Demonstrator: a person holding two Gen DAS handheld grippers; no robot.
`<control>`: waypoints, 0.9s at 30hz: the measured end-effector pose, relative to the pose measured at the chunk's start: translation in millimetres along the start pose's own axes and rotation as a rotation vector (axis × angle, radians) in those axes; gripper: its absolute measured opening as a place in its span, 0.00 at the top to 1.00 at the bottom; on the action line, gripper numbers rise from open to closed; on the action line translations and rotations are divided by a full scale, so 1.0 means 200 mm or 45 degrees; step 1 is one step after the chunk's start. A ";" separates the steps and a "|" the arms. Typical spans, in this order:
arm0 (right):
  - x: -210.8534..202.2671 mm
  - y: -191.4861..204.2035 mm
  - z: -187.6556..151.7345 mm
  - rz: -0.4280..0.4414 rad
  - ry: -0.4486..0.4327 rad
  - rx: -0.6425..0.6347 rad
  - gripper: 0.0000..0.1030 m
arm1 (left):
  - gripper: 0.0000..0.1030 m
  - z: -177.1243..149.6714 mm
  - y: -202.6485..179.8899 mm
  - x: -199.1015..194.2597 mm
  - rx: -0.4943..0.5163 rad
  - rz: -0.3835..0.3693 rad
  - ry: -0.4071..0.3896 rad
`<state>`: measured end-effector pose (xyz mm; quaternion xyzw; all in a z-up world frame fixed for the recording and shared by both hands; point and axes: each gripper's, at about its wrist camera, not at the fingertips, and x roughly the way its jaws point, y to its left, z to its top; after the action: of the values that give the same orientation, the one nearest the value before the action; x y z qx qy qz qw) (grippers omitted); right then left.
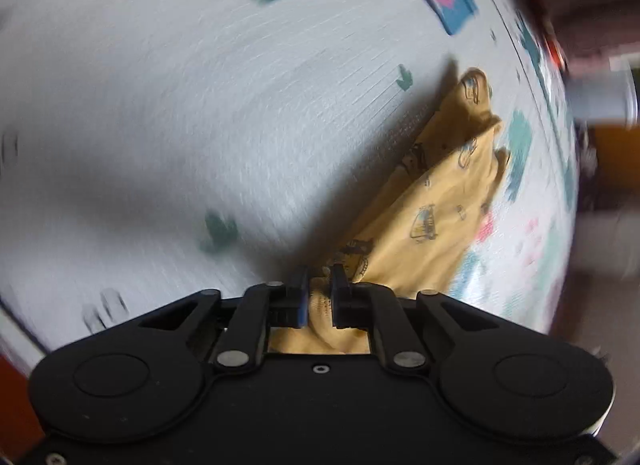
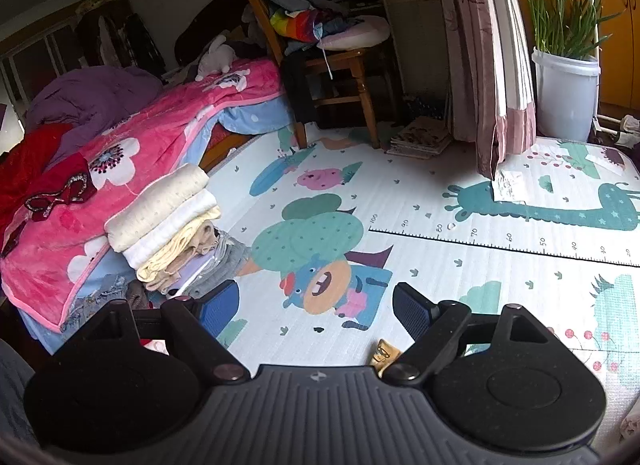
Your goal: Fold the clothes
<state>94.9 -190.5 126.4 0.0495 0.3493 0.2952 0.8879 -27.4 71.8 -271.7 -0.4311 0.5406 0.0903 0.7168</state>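
Observation:
In the left wrist view a yellow garment (image 1: 440,201) with small printed drawings trails from my left gripper (image 1: 320,277) out to the right across the white play mat (image 1: 200,105). The left jaws stand close together, pinching a bunched edge of the cloth. This view is motion-blurred. In the right wrist view my right gripper (image 2: 316,297) hovers over the mat's cartoon figure (image 2: 332,289), jaws wide with nothing between them. A small corner of the yellow garment (image 2: 385,352) peeks out beside its right finger.
A stack of folded clothes (image 2: 172,225) leans against the bed with a pink blanket (image 2: 160,125) at left. A wooden chair (image 2: 340,65) piled with clothes, books (image 2: 420,137), a curtain (image 2: 492,65) and a white plant bucket (image 2: 566,93) line the back.

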 end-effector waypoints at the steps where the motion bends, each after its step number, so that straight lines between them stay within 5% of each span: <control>1: 0.01 -0.01 -0.01 -0.006 0.010 -0.002 0.19 | 0.84 0.02 -0.03 -0.01 0.061 0.023 0.011; 6: 0.16 -0.12 -0.16 -0.049 0.138 0.052 0.19 | 0.70 0.22 -0.32 -0.03 0.437 0.075 0.129; 10: 0.29 -0.28 -0.40 -0.135 0.293 0.206 0.19 | 0.59 0.35 -0.67 0.00 1.107 0.214 0.275; 12: 0.33 -0.37 -0.53 -0.173 0.307 0.323 0.20 | 0.59 0.35 -0.80 0.00 1.497 0.321 0.346; 15: 0.44 -0.48 -0.81 -0.213 0.272 0.523 0.21 | 0.58 0.32 -0.86 -0.04 1.874 0.350 0.493; 19: 0.58 -0.52 -1.33 -0.226 0.256 0.835 0.42 | 0.58 0.33 -0.81 0.04 2.008 0.233 0.553; 21: 0.62 -0.47 -1.48 -0.236 0.233 0.864 0.43 | 0.59 0.33 -0.80 0.10 1.983 0.172 0.560; 27: 0.78 -0.28 -1.61 -0.183 0.298 0.748 0.43 | 0.59 0.26 -0.78 0.23 2.030 0.112 0.648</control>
<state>4.8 -187.2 -224.5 0.2444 0.5221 0.1221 0.8080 120.3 -1.9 -226.9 0.2191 0.6041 -0.3913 0.6587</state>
